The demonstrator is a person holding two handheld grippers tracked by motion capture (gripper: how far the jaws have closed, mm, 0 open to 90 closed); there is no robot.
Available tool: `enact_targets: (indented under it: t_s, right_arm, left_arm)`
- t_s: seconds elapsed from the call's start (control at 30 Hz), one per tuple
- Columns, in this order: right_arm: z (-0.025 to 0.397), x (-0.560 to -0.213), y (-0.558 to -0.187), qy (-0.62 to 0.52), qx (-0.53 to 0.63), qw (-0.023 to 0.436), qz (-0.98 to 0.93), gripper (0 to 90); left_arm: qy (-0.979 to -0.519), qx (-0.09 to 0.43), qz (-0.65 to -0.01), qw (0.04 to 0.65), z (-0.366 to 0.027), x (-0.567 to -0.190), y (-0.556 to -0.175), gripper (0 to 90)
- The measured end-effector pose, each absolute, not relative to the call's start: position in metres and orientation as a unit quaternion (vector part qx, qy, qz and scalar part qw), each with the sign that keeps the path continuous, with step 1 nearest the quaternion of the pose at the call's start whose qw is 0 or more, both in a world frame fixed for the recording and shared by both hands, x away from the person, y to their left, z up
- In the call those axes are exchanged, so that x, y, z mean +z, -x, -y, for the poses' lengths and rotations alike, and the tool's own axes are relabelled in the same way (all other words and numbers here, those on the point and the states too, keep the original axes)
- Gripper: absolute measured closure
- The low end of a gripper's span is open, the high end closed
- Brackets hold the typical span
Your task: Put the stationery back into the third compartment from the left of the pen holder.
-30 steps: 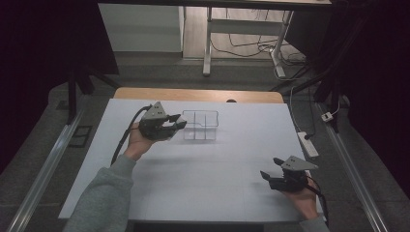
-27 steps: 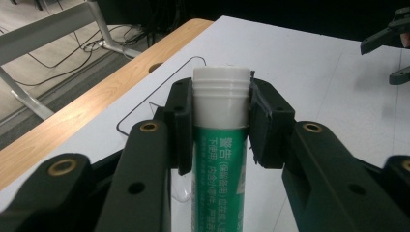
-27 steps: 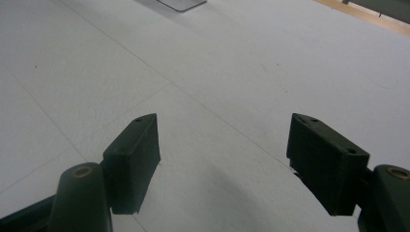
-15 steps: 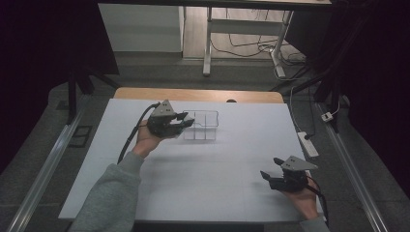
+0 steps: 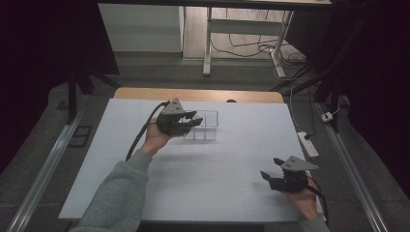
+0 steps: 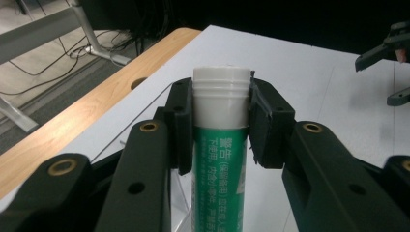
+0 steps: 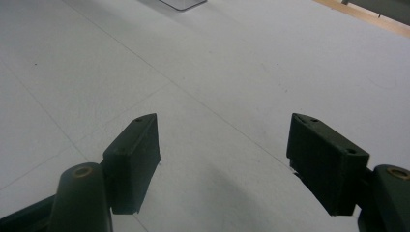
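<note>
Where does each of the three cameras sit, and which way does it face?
High view: above the near edge, facing forward and down on the table; both forearms, left gripper, right gripper.
Left gripper view: on the left gripper, along jaws shut on a green tube.
Right gripper view: on the right gripper, jaws open.
Shared: the clear tray in high and right.

In the left gripper view the green glue stick (image 6: pixel 221 159) runs off the bottom edge, its printed label too blurred to read, its lower body hidden between the jaws.
</note>
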State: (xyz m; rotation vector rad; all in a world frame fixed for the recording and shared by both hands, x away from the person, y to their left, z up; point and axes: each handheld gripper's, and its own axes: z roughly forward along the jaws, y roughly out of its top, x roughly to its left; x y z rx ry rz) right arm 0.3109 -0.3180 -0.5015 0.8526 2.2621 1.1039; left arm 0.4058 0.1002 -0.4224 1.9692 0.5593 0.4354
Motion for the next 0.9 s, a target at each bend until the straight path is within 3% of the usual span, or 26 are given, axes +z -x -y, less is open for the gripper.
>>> enact_targets:
  t_s: [0.9]
  right_arm:
    - [0.318,-0.502,-0.312,-0.311,0.4,0.241,-0.828,27.7]
  left_arm:
    - [-0.804,0.183,-0.239,0.513,-0.083,-0.415,-0.432,64.3]
